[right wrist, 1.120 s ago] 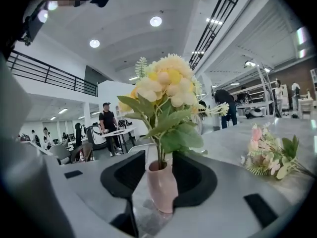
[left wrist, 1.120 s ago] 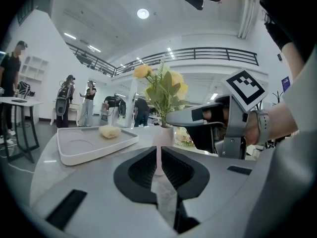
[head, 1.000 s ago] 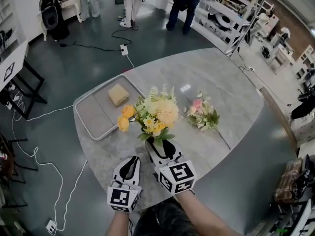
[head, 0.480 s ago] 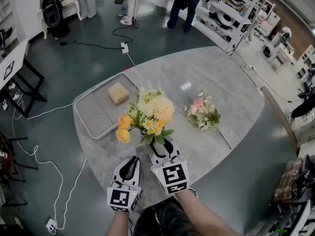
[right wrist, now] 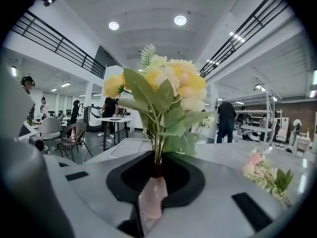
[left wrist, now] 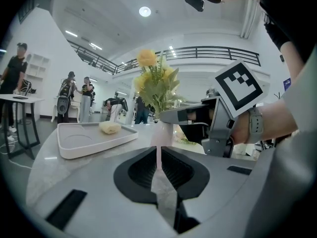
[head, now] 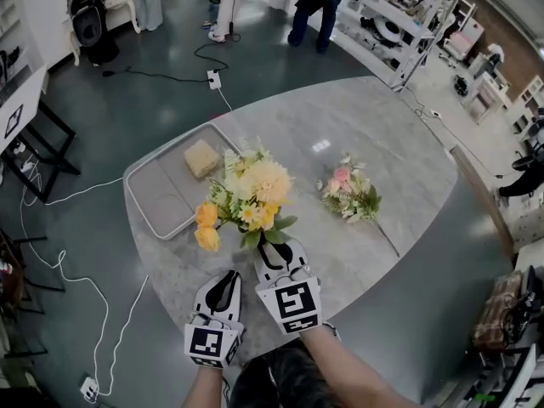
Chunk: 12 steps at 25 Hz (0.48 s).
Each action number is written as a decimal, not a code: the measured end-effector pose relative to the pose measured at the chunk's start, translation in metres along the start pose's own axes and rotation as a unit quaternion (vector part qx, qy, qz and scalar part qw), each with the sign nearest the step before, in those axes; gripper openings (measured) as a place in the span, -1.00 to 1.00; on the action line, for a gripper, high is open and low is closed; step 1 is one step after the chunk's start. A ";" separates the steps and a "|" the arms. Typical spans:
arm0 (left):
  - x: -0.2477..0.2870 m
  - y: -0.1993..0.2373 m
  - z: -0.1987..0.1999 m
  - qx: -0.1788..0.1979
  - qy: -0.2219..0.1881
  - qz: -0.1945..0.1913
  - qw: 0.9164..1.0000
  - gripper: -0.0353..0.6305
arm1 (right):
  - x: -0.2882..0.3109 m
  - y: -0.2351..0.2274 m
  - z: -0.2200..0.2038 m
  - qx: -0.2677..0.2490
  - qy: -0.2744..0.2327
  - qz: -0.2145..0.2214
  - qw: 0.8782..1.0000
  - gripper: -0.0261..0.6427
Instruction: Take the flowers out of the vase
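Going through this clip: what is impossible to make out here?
The vase: in the head view, hidden under the yellow flowers and the right gripper, whose jaws have just been closing with the vase between them.
Vase's foot: in the right gripper view, covered by that gripper's own jaws.
The yellowish lump on the tray: too small in any view to identify.
The people at the far side: cut off by the head view's top edge.
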State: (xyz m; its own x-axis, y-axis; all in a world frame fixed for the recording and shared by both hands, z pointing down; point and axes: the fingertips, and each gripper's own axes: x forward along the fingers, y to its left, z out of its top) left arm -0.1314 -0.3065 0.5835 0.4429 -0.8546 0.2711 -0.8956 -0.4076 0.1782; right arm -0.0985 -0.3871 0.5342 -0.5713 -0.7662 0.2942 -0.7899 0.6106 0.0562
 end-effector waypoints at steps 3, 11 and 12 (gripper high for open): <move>0.000 0.000 -0.002 -0.002 0.000 0.001 1.000 -0.82 | -0.002 0.000 -0.001 0.006 -0.005 0.008 1.000 -0.77; -0.004 0.006 0.006 0.000 -0.006 0.002 1.000 -0.82 | -0.008 0.000 0.008 0.029 -0.036 0.024 0.999 -0.83; -0.004 0.006 0.007 0.000 -0.007 0.002 1.000 -0.82 | -0.009 -0.001 0.009 0.033 -0.041 0.026 0.998 -0.83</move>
State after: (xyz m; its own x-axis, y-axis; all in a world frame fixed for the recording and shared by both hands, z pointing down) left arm -0.1389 -0.3074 0.5768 0.4389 -0.8603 0.2594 -0.8973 -0.4046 0.1763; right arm -0.0948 -0.3821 0.5224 -0.6264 -0.7488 0.2168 -0.7699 0.6379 -0.0213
